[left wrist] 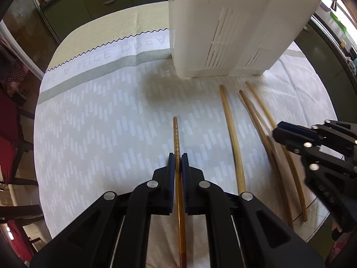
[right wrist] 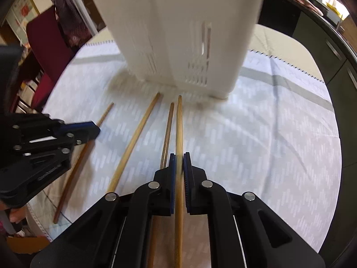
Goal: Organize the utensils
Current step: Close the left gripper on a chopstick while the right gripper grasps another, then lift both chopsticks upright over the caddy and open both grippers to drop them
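Several wooden chopsticks lie side by side on a round table with a white patterned cloth (left wrist: pixel 100 116), their tips pointing at a tall white slotted utensil holder (left wrist: pixel 223 26). My left gripper (left wrist: pixel 178 158) is shut on the leftmost, darker chopstick (left wrist: pixel 176 134). My right gripper (right wrist: pixel 179 158) is shut on the rightmost, light chopstick (right wrist: pixel 179 122). Two loose chopsticks (left wrist: pixel 229 129) (left wrist: pixel 256 125) lie between the grippers. The right gripper shows at the right of the left wrist view (left wrist: pixel 281 131). The left gripper shows at the left of the right wrist view (right wrist: pixel 93 129). The holder also stands ahead in the right wrist view (right wrist: pixel 178 29).
The cloth has a grey stripe and a zigzag edge (left wrist: pixel 111 42) on the far side. Red chairs (right wrist: pixel 49 35) stand beside the table. Green cabinets (left wrist: pixel 93 0) and a dark counter (right wrist: pixel 312 17) lie beyond the table edge.
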The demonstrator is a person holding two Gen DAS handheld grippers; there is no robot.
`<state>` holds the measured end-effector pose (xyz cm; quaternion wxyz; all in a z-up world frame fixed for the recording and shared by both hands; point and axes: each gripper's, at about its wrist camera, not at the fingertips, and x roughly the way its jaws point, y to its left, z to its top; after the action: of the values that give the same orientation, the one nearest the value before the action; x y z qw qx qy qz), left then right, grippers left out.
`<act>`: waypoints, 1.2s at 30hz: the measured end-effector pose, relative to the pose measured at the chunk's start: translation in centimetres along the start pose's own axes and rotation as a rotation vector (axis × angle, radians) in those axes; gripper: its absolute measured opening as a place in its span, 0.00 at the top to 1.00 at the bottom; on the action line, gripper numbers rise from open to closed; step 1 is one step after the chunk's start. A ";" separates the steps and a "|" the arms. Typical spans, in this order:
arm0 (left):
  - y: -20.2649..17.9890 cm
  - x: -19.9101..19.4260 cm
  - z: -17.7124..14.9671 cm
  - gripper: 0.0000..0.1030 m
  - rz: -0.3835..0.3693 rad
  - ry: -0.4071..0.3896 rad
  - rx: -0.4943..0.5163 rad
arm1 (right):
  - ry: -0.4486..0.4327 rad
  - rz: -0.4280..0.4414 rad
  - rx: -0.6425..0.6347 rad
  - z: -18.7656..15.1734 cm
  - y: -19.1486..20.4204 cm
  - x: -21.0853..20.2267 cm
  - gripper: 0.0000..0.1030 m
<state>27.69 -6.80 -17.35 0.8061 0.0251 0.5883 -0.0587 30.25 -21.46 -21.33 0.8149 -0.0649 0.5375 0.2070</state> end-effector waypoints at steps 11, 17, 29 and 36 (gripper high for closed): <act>1.6 -6.5 0.3 0.95 -0.033 -0.144 0.006 | -0.213 0.071 0.027 -1.5 -1.5 -9.5 0.93; 1.0 -11.3 -0.9 0.95 -0.039 -0.235 0.025 | -0.280 0.079 0.024 -3.0 -3.0 -13.6 0.93; 0.3 -15.6 -2.8 0.95 -0.041 -0.313 0.045 | -0.323 0.089 0.019 -3.9 -3.0 -16.1 0.93; 0.3 -16.4 -3.0 0.95 -0.050 -0.330 0.053 | -0.341 0.086 0.011 -3.8 -2.9 -17.0 0.93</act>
<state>20.01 -5.13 -2.70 0.8892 0.0218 0.4464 -0.0976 22.50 -29.88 -7.93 0.8851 -0.0012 0.3947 0.2466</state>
